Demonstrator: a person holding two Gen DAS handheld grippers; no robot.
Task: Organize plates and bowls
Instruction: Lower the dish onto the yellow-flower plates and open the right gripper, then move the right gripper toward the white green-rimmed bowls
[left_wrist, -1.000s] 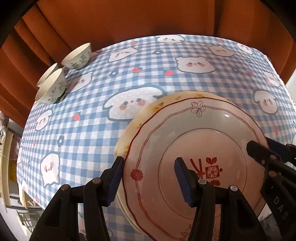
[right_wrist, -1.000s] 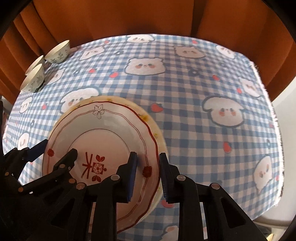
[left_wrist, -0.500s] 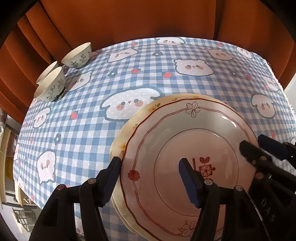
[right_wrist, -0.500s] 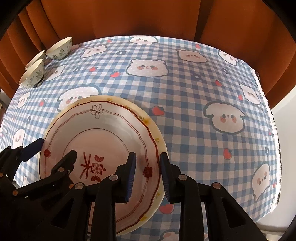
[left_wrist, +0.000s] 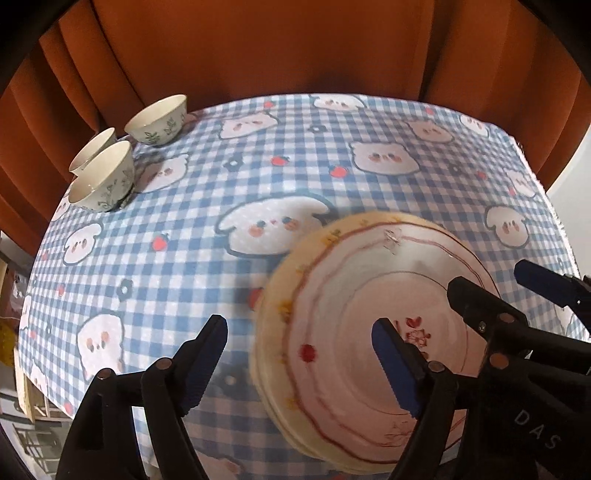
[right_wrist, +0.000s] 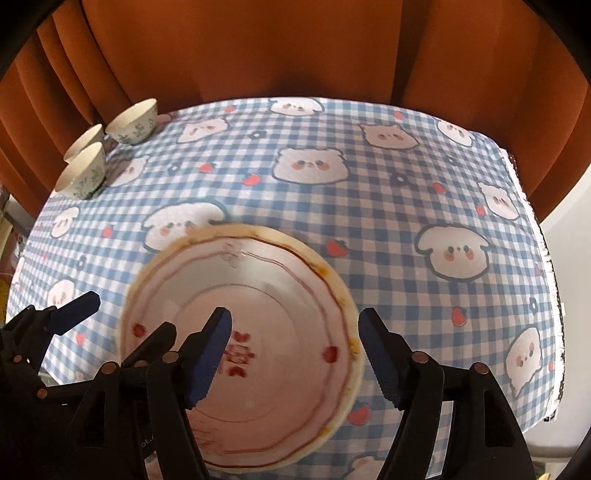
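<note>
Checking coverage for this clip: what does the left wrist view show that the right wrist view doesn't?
Only the left wrist view: shelving and clutter beyond the table's left edge.

Only the right wrist view: the tablecloth's frayed right edge, with a pale surface beyond.

Both: the stacked plates on the checked tablecloth, three bowls at far left, the orange curtain, and the left hand-held gripper and right hand-held gripper, jaws just opened, off the plates.
</note>
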